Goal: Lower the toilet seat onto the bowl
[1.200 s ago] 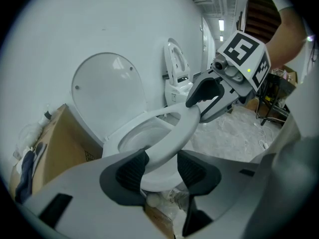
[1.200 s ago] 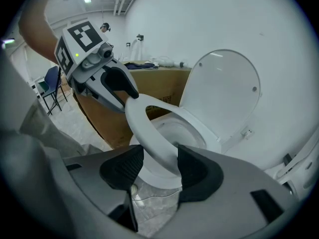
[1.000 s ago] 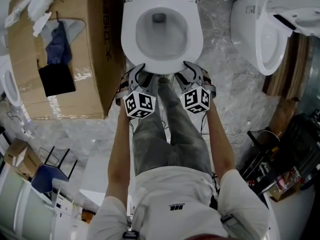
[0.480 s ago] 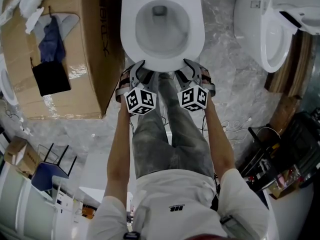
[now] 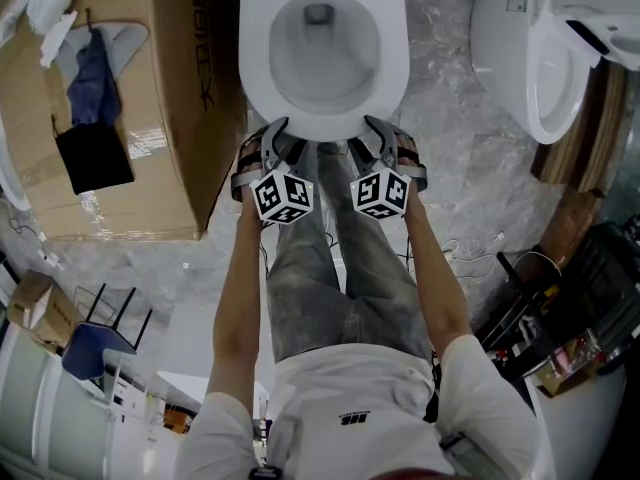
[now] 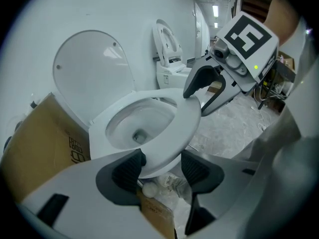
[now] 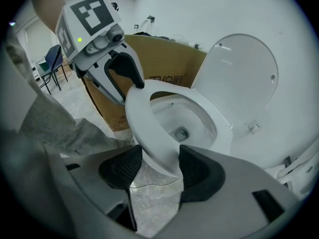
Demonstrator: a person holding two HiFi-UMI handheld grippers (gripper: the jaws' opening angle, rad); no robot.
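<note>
standing by, i see the person bent over the white ceramic toilet bowl [image 5: 322,63], a two-jaw gripper in each hand, both pointing steeply down at the bowl's front edge. the white plastic toilet seat ring [image 5: 258,78] lies low over the bowl; from here i cannot tell whether it rests fully on the rim. the round white lid [image 6: 92,68] stands upright behind it against the wall.

the left gripper [image 5: 278,138] has the seat's front rim between its dark ribbed pads [image 6: 127,171]. its jaws have just been opening and stand wide, one above the rim and one below, so the rim is straddled, not clamped. the right gripper [image 5: 372,133] is just beside it on the same front rim. its jaws are spread about as wide, and the seat [image 7: 144,118] passes between its pads [image 7: 199,172], which sit close to the rim's faces without visibly squeezing it.

the person's legs in grey trousers [image 5: 330,258] stand between the two arms. a big brown cardboard box [image 5: 180,168] sits right beside the toilet on the left of the head view, with dark blue cloth [image 5: 95,78] in its cut-out. a second white toilet [image 5: 530,58] stands well apart on the right, on the grey marbled floor [image 5: 450,168].
</note>
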